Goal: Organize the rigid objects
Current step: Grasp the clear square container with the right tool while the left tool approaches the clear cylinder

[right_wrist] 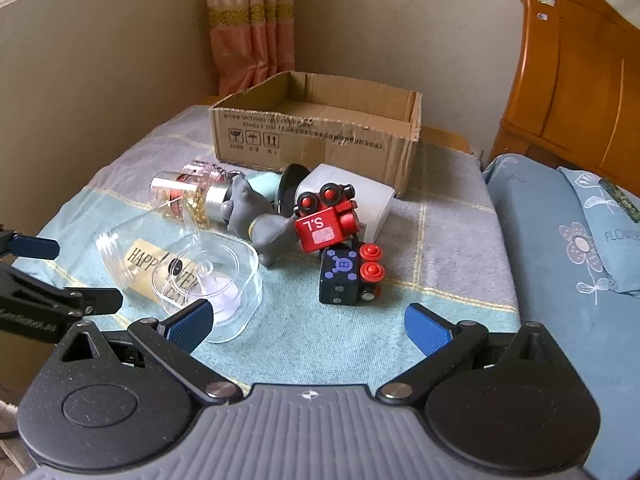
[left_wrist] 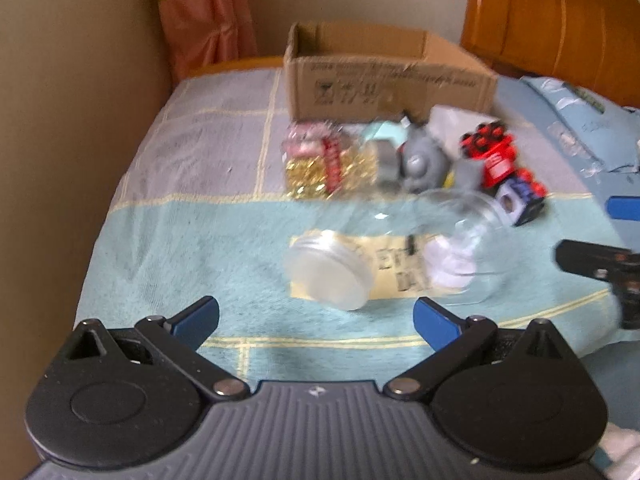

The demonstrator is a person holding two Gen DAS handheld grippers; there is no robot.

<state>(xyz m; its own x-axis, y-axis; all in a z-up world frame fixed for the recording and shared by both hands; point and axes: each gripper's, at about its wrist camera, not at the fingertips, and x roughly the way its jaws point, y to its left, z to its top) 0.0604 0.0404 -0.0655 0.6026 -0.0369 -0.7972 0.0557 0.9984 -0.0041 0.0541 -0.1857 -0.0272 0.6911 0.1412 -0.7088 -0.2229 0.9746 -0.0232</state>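
Note:
A heap of small objects lies on the checked cloth in front of an open cardboard box (right_wrist: 316,136) (left_wrist: 384,80). Nearest me is a clear jar (left_wrist: 360,268) (right_wrist: 140,264) on its side, with a yellow label and a frosted lid. A clear glass dish (right_wrist: 216,280) lies against it. Behind them sit a red toy train (right_wrist: 326,222) (left_wrist: 490,152), a dark blue block with red wheels (right_wrist: 348,276), a grey figure (right_wrist: 260,220) (left_wrist: 420,160), a bottle with gold filling (right_wrist: 188,196) (left_wrist: 328,168) and a white box (right_wrist: 360,204). My left gripper (left_wrist: 316,320) and right gripper (right_wrist: 308,324) both hover open and hold nothing.
A wooden headboard (right_wrist: 576,76) and a blue pillow (right_wrist: 568,240) stand on the right. A beige wall and a pink curtain (right_wrist: 252,24) close off the left and back. The other gripper shows at the right edge of the left wrist view and the left edge of the right wrist view.

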